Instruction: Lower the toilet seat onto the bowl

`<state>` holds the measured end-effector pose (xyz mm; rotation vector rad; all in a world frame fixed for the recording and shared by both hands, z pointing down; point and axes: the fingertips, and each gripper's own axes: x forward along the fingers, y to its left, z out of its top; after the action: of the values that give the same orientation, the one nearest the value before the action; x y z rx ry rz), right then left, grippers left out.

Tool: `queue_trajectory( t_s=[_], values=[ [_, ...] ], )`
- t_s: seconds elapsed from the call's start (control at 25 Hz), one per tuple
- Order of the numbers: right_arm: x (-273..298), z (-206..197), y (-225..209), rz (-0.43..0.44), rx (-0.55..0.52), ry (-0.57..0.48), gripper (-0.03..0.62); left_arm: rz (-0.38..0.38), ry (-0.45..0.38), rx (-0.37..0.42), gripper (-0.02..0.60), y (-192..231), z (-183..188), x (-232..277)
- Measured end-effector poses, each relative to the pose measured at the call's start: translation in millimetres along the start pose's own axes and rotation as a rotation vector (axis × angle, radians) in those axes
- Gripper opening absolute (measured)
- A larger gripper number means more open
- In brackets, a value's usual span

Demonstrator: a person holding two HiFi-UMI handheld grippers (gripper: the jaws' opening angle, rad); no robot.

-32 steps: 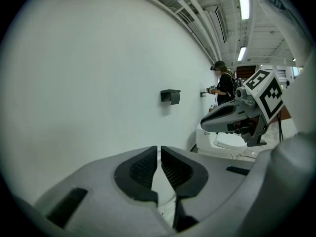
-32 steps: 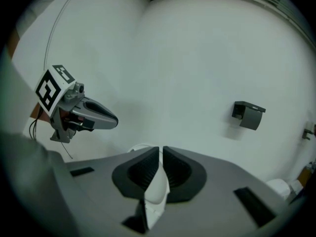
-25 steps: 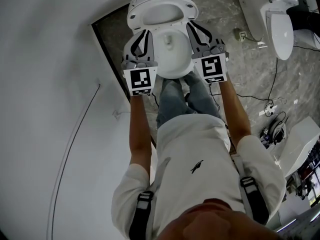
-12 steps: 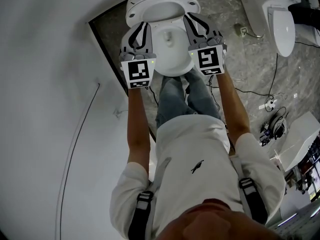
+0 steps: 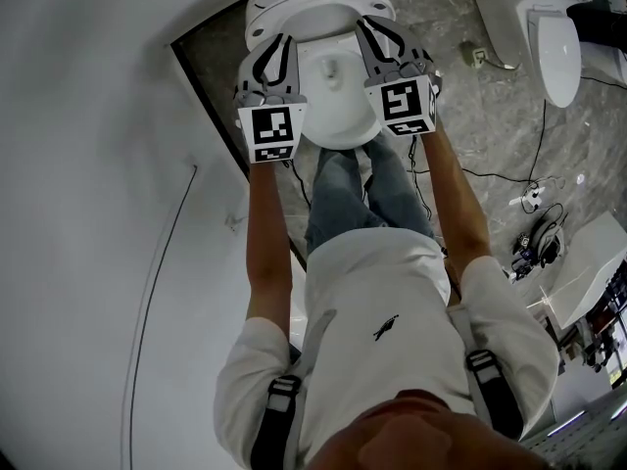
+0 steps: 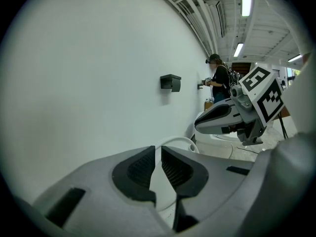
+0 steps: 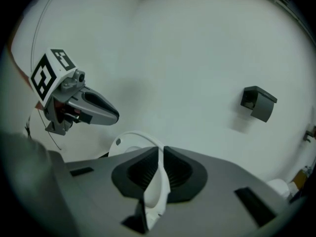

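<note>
Beside wall, both hand-held grippers clamped on toilet seat, second toilet rightward

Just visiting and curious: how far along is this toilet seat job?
Done: left gripper and right gripper grip the thin white plastic toilet seat by its rim. In hand: it looks tilted, not yet on the white ceramic bowl. Left: set it down, release.

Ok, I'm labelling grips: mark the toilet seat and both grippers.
toilet seat point(image 7: 154, 196): right gripper view, its clamped edge.
left gripper point(image 6: 158, 154): left gripper view, between its fingertips.
right gripper point(image 7: 161, 154): right gripper view, between its fingertips.
</note>
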<state>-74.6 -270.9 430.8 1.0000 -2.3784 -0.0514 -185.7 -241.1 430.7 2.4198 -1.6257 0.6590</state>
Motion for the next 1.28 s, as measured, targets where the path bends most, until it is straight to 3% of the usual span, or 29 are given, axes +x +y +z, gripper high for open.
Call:
queue_trajectory(
  t_s=[0.28, 0.4, 0.6, 0.68, 0.76, 1.28],
  values=[
    [16.9, -8.7, -2.6, -0.003, -0.012, 0.026, 0.035, -0.015, 0.026, 0.004, 0.034, 7.8, -12.8, 14.1],
    [24.8, -8.5, -5.3, -0.006, -0.018, 0.025, 0.035, -0.022, 0.040, 0.008, 0.091, 11.2, -16.7, 20.9],
    [36.2, -13.6, -8.0, 0.003, -0.033, 0.042, 0.038, -0.030, 0.055, 0.022, 0.091, 13.1, -20.6, 32.0],
    [40.6, -15.7, -8.4, 0.007, -0.039, 0.045, 0.048, -0.034, 0.060, 0.027, 0.095, 13.9, -22.4, 36.5],
    [45.0, -16.2, -7.5, 0.010, -0.044, 0.041, 0.099, -0.034, 0.068, 0.019, 0.100, 15.8, -27.1, 39.9],
    [70.6, -26.3, -15.1, 0.013, -0.137, 0.066, 0.114, -0.021, 0.088, 0.037, 0.118, 27.9, -34.4, 61.6]
  ],
)
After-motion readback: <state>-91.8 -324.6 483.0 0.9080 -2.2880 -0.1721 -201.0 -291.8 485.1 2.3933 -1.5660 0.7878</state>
